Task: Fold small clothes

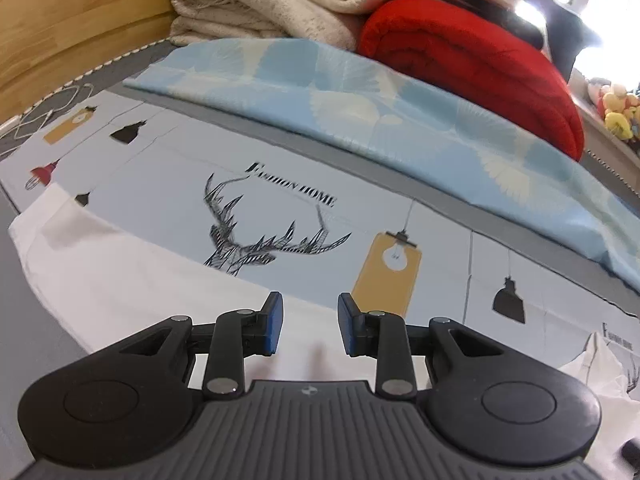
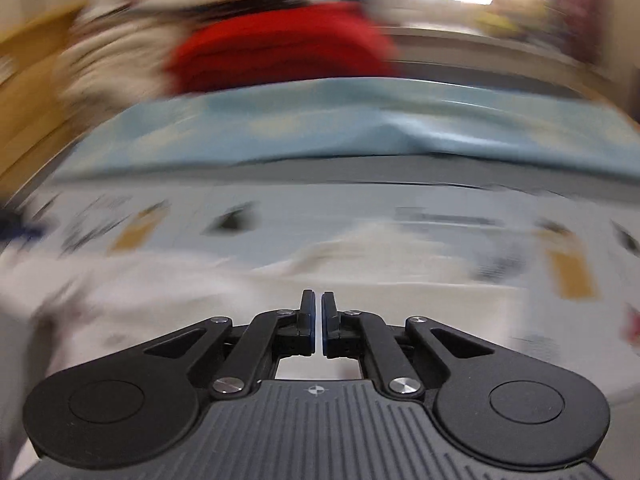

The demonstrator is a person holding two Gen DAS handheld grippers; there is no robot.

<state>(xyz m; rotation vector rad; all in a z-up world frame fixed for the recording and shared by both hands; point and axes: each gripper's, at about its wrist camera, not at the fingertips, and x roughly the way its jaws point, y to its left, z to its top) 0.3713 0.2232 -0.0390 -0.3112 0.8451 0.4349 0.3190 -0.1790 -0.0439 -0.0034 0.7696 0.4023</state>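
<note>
Printed "FASHION HOME" above a deer head on the bedsheet (image 1: 280,184). Left gripper (image 1: 310,330) parted over white garment (image 1: 120,280), gripping nothing. Right gripper (image 2: 318,322) nearly closed, empty; surroundings motion-blurred.

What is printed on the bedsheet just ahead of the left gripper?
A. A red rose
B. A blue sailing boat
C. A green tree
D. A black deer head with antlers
D: a black line-drawn deer head with antlers sits on the pale bedsheet, beyond the left gripper.
</note>
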